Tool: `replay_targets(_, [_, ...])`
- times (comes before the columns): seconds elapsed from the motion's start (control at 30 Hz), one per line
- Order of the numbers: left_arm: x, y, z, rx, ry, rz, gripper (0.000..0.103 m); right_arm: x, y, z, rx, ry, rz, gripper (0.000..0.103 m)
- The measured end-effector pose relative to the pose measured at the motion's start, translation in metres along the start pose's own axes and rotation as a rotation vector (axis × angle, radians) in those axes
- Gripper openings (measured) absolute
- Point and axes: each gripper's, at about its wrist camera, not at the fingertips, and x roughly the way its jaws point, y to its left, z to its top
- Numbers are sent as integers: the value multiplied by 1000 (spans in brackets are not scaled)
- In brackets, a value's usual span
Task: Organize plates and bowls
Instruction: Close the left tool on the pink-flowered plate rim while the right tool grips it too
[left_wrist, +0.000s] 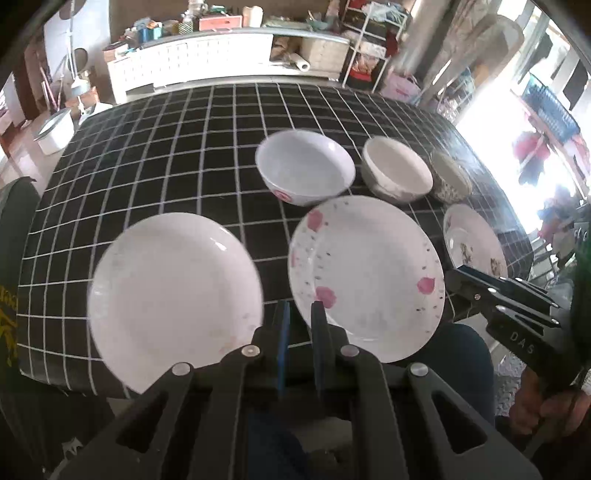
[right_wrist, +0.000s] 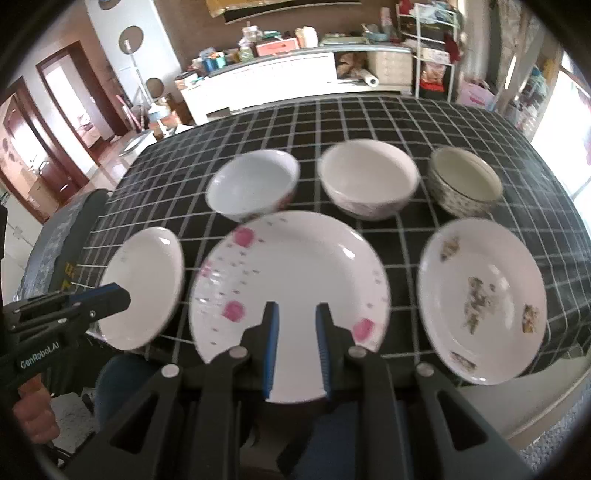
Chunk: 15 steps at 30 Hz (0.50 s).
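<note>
Item: pink-flower plate (right_wrist: 291, 291), table (right_wrist: 406, 122) front-centre, betw. 2 other plates. Right gripper (right_wrist: 295, 314) directly over near rim, jaws spread, empty. Left gripper (left_wrist: 300, 314) narrowly spread, empty, offset left; right nearer.

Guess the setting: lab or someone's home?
Likely a lived-in home. The plates and bowls sit on a checked tablecloth; behind it stand a cluttered white cabinet, a laundry-filled rack and wooden doors.

glossy ceramic-looking plates (right_wrist: 291, 273) and bowls (right_wrist: 369, 177) on matt checked cloth (right_wrist: 406, 118).
</note>
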Motion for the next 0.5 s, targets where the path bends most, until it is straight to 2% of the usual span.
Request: replay_targets(0.5, [62,-1,18,18,100,55,10,26,-47,2,45,18,-58,24])
